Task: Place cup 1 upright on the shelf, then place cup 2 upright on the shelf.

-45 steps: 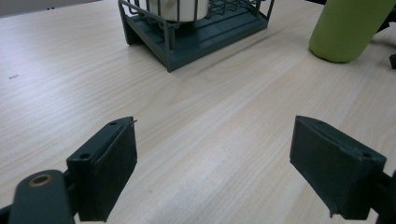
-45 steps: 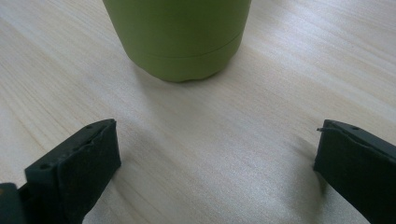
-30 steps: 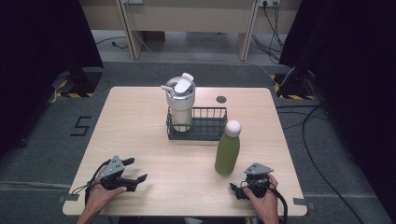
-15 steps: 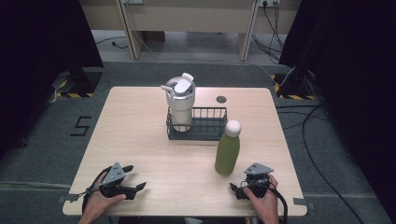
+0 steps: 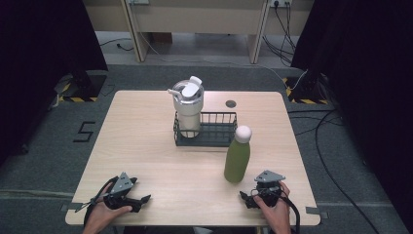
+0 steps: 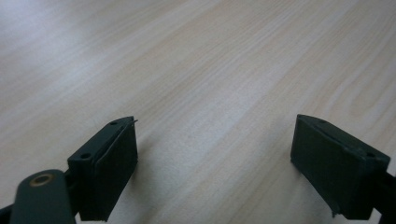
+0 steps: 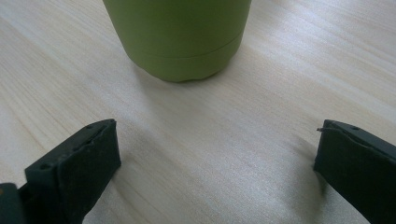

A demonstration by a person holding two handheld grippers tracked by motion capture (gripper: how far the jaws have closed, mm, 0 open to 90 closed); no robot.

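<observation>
The right hand-held gripper (image 5: 246,199) rests low on the tabletop (image 5: 146,146), jaws spread wide with nothing between them, just in front of the green bottle (image 5: 237,155), which stands upright. The left hand-held gripper (image 5: 145,199) lies well left of the bottle, jaws also apart and empty. Just behind the bottle sits a wire basket (image 5: 219,134) holding a white tumbler (image 5: 187,108)

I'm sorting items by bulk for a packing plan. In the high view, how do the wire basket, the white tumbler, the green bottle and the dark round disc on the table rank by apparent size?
1. Wire basket, widest footprint.
2. White tumbler and green bottle: look about alike; the bottle is nearer the camera, so I won't rank them.
3. Dark round disc, clearly smallest.
</observation>
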